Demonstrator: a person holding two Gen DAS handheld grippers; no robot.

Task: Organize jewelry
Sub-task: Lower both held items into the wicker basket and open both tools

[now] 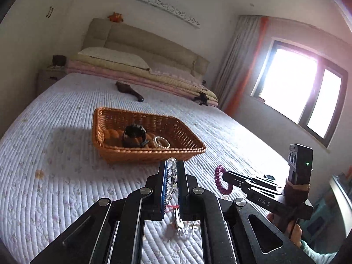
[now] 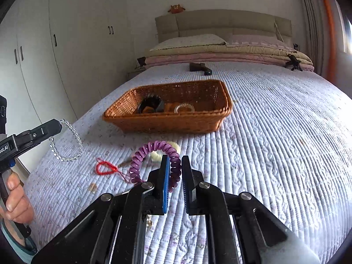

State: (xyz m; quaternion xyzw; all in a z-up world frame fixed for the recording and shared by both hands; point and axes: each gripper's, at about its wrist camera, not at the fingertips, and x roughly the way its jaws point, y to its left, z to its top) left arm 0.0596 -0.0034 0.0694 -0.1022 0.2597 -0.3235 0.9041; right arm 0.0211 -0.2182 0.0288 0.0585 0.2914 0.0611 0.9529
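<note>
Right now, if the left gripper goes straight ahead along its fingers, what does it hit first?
Probably the near wall of the wicker basket. The left gripper, shut on the clear bead bracelet, points right at it, though height above the rim is unclear.

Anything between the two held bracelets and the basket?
Nothing visible. Left gripper holds the clear bead bracelet, right gripper the purple coil; only bare quilt lies before the open-topped basket.

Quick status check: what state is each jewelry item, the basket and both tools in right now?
Left tool: shut on clear bead bracelet, lifted.
Right tool: shut on purple coil bracelet.
Red string bracelet: loose on bed.
Wicker basket: holds black watch, clear coil band.
</note>
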